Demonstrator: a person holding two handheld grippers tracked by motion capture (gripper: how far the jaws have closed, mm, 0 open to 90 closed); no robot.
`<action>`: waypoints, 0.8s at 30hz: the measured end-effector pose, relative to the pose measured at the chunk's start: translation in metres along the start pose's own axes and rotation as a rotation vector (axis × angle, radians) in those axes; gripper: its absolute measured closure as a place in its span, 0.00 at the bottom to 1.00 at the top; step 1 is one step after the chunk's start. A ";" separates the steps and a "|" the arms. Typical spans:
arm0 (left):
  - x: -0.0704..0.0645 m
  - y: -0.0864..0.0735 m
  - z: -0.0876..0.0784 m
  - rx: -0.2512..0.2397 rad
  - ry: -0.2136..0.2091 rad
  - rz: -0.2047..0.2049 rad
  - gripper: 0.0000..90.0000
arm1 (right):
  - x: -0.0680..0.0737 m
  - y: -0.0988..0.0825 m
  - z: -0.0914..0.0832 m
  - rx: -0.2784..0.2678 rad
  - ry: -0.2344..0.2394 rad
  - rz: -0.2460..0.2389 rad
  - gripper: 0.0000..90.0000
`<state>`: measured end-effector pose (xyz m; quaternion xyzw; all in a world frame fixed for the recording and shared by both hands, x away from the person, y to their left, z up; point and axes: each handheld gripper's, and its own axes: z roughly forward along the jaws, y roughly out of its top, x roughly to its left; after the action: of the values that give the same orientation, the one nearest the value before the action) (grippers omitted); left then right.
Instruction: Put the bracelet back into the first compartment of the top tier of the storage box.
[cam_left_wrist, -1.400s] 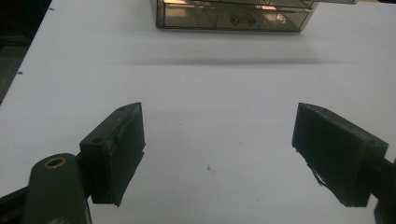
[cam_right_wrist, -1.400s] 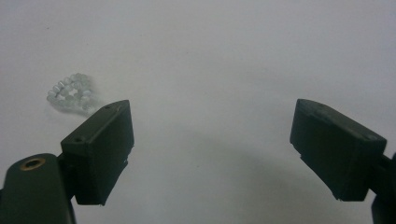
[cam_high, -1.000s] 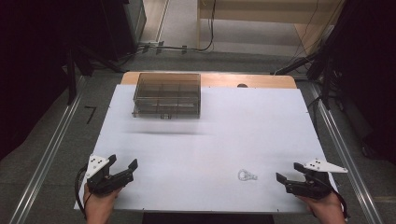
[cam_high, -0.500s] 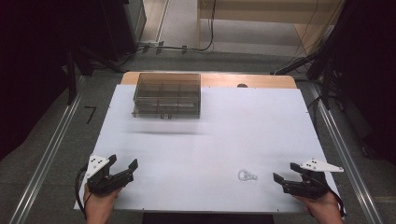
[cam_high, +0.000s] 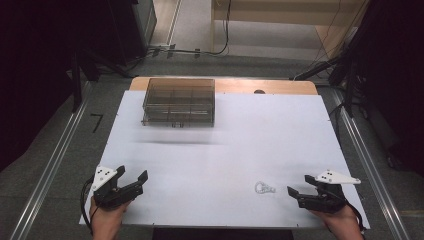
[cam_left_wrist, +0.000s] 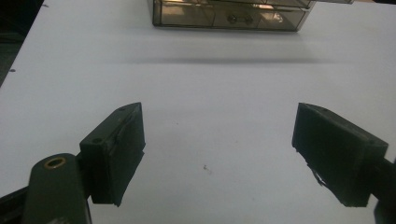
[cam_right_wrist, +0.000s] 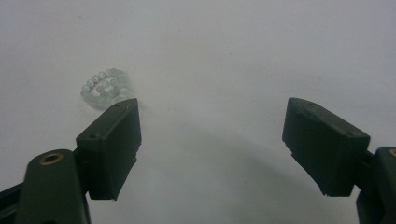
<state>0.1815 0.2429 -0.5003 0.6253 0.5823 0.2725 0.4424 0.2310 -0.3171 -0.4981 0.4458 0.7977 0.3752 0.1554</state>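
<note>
High view: on the white bench (cam_high: 225, 150), the right gripper (cam_high: 299, 192), jaws spread and narrowing, points at a bead bracelet (cam_high: 264, 188); the left gripper (cam_high: 137, 181) gapes empty.

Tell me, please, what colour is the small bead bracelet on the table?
The bead bracelet is pale, translucent whitish-green, lying on the white table; the right gripper view shows it best.

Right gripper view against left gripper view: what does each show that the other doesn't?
The right gripper view alone has the bead bracelet, lying just beyond the right tongs, past the left jaw's tip; the jaws stand open and have just been closing a little with nothing between them. The left gripper view alone has the clear drawer box far ahead of the open left tongs. Both share the white table.
</note>
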 end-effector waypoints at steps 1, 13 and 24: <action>0.000 0.000 0.000 0.000 -0.001 0.001 0.19 | 0.001 0.000 0.001 0.002 0.003 -0.004 0.21; 0.000 0.000 0.000 0.001 -0.005 0.002 0.19 | 0.009 0.002 0.006 0.016 0.025 -0.022 0.26; 0.000 0.000 0.001 0.002 -0.006 0.002 0.19 | 0.013 0.002 0.010 0.023 0.040 -0.012 0.38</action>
<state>0.1820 0.2427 -0.5005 0.6271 0.5808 0.2703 0.4432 0.2310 -0.3013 -0.5016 0.4350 0.8076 0.3739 0.1366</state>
